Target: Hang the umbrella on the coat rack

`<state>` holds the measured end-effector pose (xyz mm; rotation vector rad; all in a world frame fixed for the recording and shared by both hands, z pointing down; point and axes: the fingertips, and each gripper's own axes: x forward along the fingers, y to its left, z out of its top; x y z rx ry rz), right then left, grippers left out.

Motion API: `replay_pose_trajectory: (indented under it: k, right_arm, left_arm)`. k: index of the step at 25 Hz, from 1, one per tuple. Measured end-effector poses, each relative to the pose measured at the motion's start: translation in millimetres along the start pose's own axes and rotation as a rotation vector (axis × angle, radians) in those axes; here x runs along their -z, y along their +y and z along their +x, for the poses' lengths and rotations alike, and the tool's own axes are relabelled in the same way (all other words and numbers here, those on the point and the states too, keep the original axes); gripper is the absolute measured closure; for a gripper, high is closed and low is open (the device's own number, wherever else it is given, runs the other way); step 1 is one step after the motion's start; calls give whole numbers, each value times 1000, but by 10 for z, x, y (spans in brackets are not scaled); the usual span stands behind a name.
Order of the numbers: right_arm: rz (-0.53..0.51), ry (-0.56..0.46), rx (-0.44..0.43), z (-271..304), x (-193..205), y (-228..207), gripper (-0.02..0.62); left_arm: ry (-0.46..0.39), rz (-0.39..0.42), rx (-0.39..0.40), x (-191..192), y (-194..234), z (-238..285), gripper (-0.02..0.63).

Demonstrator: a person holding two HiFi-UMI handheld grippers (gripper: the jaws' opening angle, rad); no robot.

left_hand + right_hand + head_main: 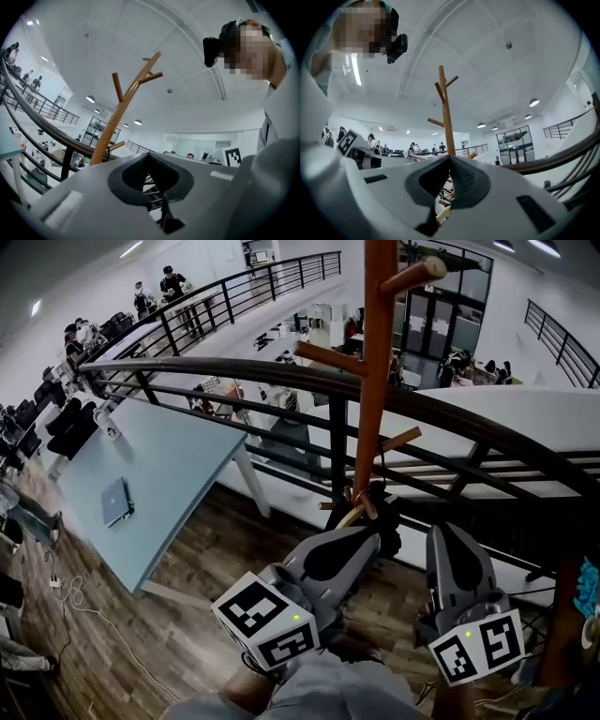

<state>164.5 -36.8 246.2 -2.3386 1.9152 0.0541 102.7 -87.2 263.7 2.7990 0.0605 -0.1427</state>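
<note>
**Coat rack, umbrella and two hand-held grippers at a balcony railing**

Edges and clearance. The coat rack (373,381) is a single orange-brown pole standing just on the near side of the dark curved railing (234,371), which runs across the whole head view behind it. The pale blue table (169,456) lies to the left, with its long edge angled toward the rack. A strip of bare wood floor (216,549) lies open between the table and the grippers.

Count.
- Pegs on the pole in the head view: four, made up of one high right, one mid left, one lower right and one short one low left.
- Umbrella (384,521): one, black, bunched against the foot of the pole. Its curved pale handle (349,517) sits just beside the short low peg. Whether it hooks over that peg cannot be told.
- Grippers: two. The left gripper (372,533) has its tip just below the handle, with the jaws closed tip to tip and nothing seen between them. The right gripper (441,532) is just right of the umbrella, and its jaws also meet at the tips.
- Marker cubes: two.
- Flat device (115,501) on the table: one.
</note>
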Motion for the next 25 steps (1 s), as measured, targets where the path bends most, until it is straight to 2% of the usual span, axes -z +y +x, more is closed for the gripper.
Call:
replay_pose_trajectory:
  k: [9, 25]
  right_arm:
    - [13, 9, -23, 17, 40, -43, 595]
    - [13, 36, -29, -3, 90, -24, 595]
  left_arm:
    - [3, -1, -18, 31, -2, 40, 600]
    - [12, -21, 1, 70, -46, 44, 600]
